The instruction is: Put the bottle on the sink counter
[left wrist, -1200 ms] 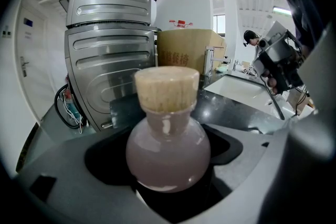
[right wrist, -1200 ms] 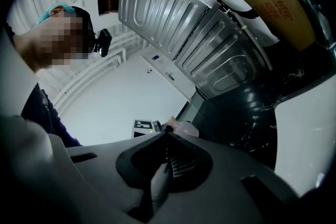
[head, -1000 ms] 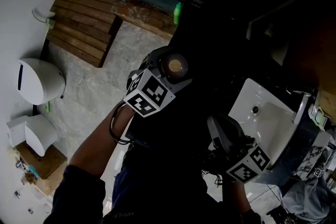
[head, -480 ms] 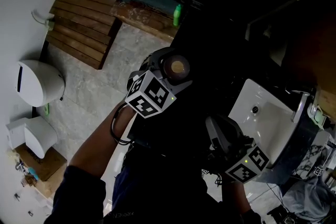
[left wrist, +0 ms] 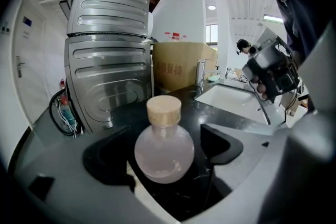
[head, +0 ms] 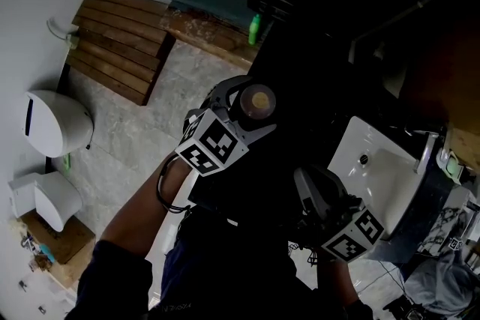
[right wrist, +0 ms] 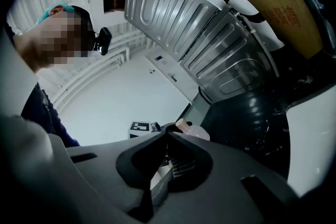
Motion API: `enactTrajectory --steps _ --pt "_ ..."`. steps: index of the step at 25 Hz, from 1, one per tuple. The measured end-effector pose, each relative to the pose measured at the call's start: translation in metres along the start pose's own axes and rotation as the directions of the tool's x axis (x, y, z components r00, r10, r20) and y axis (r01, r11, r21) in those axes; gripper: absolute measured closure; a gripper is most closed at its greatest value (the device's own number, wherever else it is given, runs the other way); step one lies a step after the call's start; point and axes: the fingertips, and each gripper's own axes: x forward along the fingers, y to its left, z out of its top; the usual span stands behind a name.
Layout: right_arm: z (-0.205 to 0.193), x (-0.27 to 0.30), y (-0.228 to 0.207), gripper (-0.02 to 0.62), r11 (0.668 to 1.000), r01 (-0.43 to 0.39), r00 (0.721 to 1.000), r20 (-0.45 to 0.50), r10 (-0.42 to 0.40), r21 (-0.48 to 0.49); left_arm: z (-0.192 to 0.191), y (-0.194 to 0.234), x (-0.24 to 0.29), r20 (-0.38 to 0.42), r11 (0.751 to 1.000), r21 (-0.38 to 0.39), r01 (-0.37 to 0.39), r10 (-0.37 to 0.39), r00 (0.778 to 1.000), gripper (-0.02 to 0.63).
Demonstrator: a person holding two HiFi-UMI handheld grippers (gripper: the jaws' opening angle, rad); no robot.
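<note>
Just changed: next to nothing. A slight drift of cap (head: 259,100) and marker cube (head: 214,146) together across the head view over the last second, likely the camera's own sway as much as any hand motion.
Bottle (left wrist: 164,139): stands upright on the black table (left wrist: 210,113), round belly, pale cork-coloured cap on top, near the white sink (left wrist: 236,97).
Left gripper (left wrist: 167,153): brackets the bottle with fingers (left wrist: 220,145) spread. Shows dark table between the belly and the finger on the sink side; sits closer on the other side, contact there hard to call.
Right gripper (right wrist: 166,135): fingers pressed together, pinching nothing. Hangs just beside the sink in the head view, apart from the bottle.
Meaning for the task: looks like placement done, or all but. Resting on its own base, no tilt, no squeeze holding it.
Next call: wants a straight pull-back of the left gripper, no sideways swing, to keep both fingers off that round belly.
Risk: round body, so likely to rock or roll towards the sink if clipped.
</note>
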Motion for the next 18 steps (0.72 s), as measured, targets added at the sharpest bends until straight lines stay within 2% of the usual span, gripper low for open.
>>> enactTrajectory --steps 11,18 --pt "0.028 0.012 0.036 0.569 1.000 -0.013 0.998 0.068 0.014 -0.014 0.017 -0.002 -0.052 0.085 0.997 -0.067 -0.030 0.036 0.996 0.201" --pt "0.026 0.009 0.045 0.569 0.997 0.001 0.999 0.051 0.003 -0.076 0.024 -0.017 -0.079 0.123 0.995 -0.091 -0.032 0.043 0.991 0.223"
